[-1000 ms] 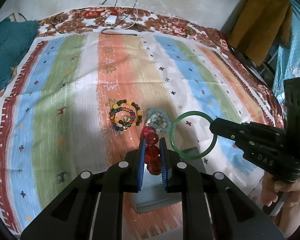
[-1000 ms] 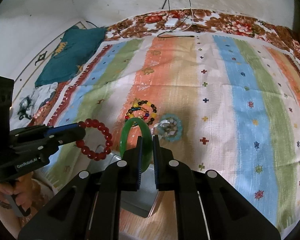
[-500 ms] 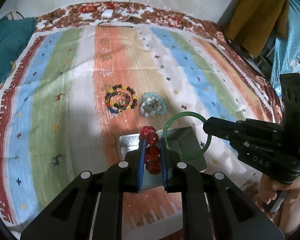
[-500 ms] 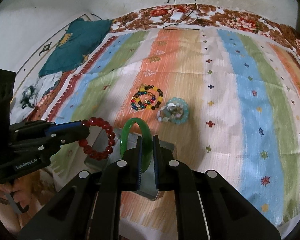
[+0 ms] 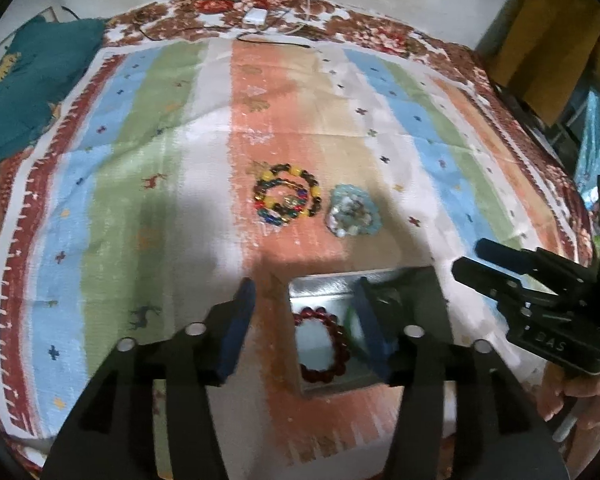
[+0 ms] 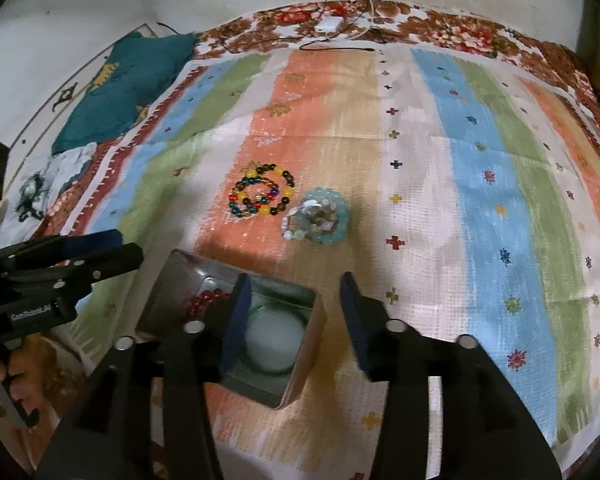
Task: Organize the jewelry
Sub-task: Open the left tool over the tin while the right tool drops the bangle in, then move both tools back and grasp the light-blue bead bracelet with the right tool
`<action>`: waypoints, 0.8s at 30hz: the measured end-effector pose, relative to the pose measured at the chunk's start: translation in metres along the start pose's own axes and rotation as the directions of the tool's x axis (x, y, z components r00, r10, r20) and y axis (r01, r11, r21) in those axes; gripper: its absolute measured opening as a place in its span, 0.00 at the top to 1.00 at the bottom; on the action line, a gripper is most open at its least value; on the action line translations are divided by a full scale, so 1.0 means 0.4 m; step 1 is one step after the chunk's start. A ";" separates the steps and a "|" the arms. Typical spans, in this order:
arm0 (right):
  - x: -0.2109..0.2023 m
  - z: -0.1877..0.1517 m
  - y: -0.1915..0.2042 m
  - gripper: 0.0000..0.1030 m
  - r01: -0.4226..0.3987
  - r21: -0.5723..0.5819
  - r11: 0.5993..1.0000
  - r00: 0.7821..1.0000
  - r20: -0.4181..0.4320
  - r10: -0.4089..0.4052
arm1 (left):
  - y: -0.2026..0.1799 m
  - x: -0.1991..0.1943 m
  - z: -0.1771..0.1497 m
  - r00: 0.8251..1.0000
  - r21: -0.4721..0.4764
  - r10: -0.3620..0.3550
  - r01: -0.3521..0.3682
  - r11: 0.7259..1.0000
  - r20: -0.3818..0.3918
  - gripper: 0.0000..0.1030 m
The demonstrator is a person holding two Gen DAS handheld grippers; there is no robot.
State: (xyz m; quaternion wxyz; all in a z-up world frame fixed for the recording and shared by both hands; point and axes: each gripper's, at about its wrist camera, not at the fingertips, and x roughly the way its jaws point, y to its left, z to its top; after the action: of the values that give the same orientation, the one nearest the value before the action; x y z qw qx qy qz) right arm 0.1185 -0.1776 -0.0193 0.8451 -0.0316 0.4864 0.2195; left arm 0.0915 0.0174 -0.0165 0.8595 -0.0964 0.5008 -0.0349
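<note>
right wrist view — both grippers' fingers (image 6: pixel 236 312) spread, multicolour beads (image 6: pixel 262 195) beyond tin (image 6: pixel 300 352)

A bed (image 6: pixel 480 200) covered by a striped cloth (image 6: pixel 496 128) carried the things. On the cloth lay a multicoloured bead bracelet (image 6: pixel 261 195), a pale blue bead bracelet (image 6: pixel 325 220) just beside it, and a metal tin (image 6: pixel 300 360) nearer the cameras. A teal cushion (image 6: pixel 128 84) and a white charger with cables (image 6: pixel 329 24) lay at the far edge.
</note>
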 end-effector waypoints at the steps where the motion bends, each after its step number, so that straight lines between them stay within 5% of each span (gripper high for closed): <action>1: 0.003 0.003 -0.003 0.45 0.007 0.004 1.000 1.000 0.000 -0.007 | 0.002 0.002 0.004 1.000 -0.002 0.004 -0.004 1.000 0.002 0.43; 7: 0.033 0.025 -0.038 0.36 0.048 0.077 0.996 0.999 -0.021 -0.046 | 0.009 0.026 0.033 0.999 -0.001 0.046 -0.046 0.999 0.009 0.31; 24: 0.116 0.087 -0.069 0.35 0.108 0.108 0.988 0.992 -0.077 -0.100 | 0.051 0.110 0.105 0.996 -0.008 0.082 -0.082 0.997 -0.037 0.31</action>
State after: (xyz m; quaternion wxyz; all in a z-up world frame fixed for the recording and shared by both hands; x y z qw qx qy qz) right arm 0.1778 -0.1774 -0.0440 0.8380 -0.0174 0.5254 0.1464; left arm 0.1491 0.0360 -0.0380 0.8504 -0.0791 0.5201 0.0009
